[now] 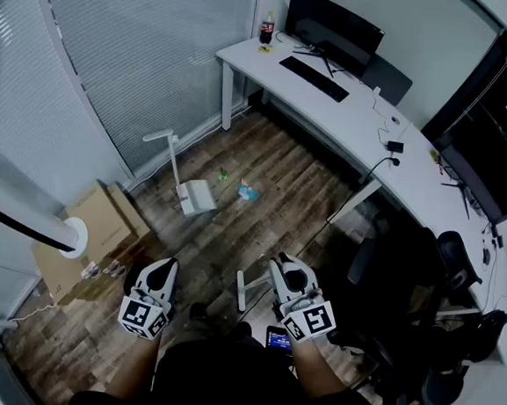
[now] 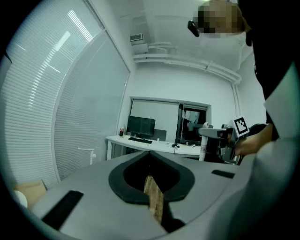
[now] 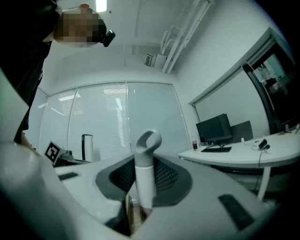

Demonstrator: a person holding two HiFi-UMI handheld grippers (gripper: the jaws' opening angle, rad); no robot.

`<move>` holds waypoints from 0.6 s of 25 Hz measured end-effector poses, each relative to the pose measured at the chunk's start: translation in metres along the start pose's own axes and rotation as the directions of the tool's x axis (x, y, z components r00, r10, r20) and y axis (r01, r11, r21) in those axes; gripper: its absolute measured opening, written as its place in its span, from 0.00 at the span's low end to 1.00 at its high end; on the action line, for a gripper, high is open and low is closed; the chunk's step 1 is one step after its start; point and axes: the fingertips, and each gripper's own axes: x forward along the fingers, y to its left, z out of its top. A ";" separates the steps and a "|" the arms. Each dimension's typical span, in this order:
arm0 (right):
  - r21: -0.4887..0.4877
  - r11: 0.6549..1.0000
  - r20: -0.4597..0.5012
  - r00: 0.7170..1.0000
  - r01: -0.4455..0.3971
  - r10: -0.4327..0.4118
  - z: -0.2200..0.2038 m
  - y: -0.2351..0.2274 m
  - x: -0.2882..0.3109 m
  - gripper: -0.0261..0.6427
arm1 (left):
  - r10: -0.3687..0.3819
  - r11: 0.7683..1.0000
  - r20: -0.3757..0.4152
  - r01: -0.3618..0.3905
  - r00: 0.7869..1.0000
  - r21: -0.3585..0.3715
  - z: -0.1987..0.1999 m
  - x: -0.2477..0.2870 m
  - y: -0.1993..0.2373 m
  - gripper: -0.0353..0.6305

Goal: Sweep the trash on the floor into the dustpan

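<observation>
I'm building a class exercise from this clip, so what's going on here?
A person stands in an office with tongs in each hand. The right tongs are shut on a white broom handle; the left tongs are shut and empty. A dustpan stands on the wooden floor ahead, with bits of trash lying near it, not yet swept in.

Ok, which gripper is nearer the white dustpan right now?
Left, by a modest margin. In the head view the left gripper is below the dustpan, slightly leftward; the right gripper, shut on a white handle, is below and farther right. Neither touches it.
</observation>
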 end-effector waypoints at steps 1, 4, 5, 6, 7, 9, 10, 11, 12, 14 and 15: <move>-0.009 1.000 0.008 1.000 -0.004 0.004 0.000 -0.003 -0.004 0.16 | -0.001 1.000 0.007 0.001 1.000 0.025 0.001 0.002 -0.008 0.04; -0.031 0.999 0.016 1.000 -0.018 0.019 -0.004 -0.009 -0.011 0.16 | 0.001 0.998 0.014 -0.002 1.000 0.062 -0.005 0.004 -0.025 0.04; -0.034 0.999 0.010 1.000 -0.021 0.021 -0.006 -0.010 -0.013 0.16 | 0.005 0.999 0.011 -0.006 1.000 0.051 -0.009 0.002 -0.029 0.04; -0.033 0.999 0.005 1.000 -0.021 0.022 -0.008 -0.010 -0.015 0.17 | 0.007 0.999 0.010 -0.007 1.000 0.038 -0.013 -0.001 -0.032 0.04; -0.034 0.999 0.002 1.000 -0.020 0.020 -0.008 -0.010 -0.018 0.17 | 0.006 1.000 0.008 -0.006 1.000 0.029 -0.017 -0.004 -0.035 0.04; -0.038 0.999 0.001 1.000 -0.014 0.014 -0.005 -0.012 -0.023 0.16 | -0.001 1.000 0.001 0.001 1.000 0.021 -0.023 -0.007 -0.039 0.04; -0.042 0.999 0.001 1.000 -0.008 0.008 -0.003 -0.014 -0.026 0.17 | -0.007 1.000 -0.004 0.007 1.000 0.016 -0.026 -0.007 -0.041 0.04; -0.044 0.999 -0.001 1.000 -0.003 0.003 -0.001 -0.016 -0.029 0.17 | -0.012 1.000 -0.006 0.013 1.000 0.012 -0.026 -0.007 -0.042 0.04; -0.047 0.999 -0.005 1.000 0.002 -0.002 0.000 -0.018 -0.033 0.17 | -0.018 1.000 -0.003 0.018 1.000 0.014 -0.025 -0.007 -0.043 0.04; -0.053 0.999 -0.011 1.000 0.010 -0.010 0.002 -0.022 -0.039 0.17 | -0.023 0.999 0.013 0.022 1.000 0.044 -0.018 -0.008 -0.046 0.05; -0.054 0.998 -0.009 1.000 0.016 -0.017 0.002 -0.024 -0.042 0.17 | -0.020 0.998 0.018 0.019 1.000 0.061 -0.015 -0.008 -0.046 0.05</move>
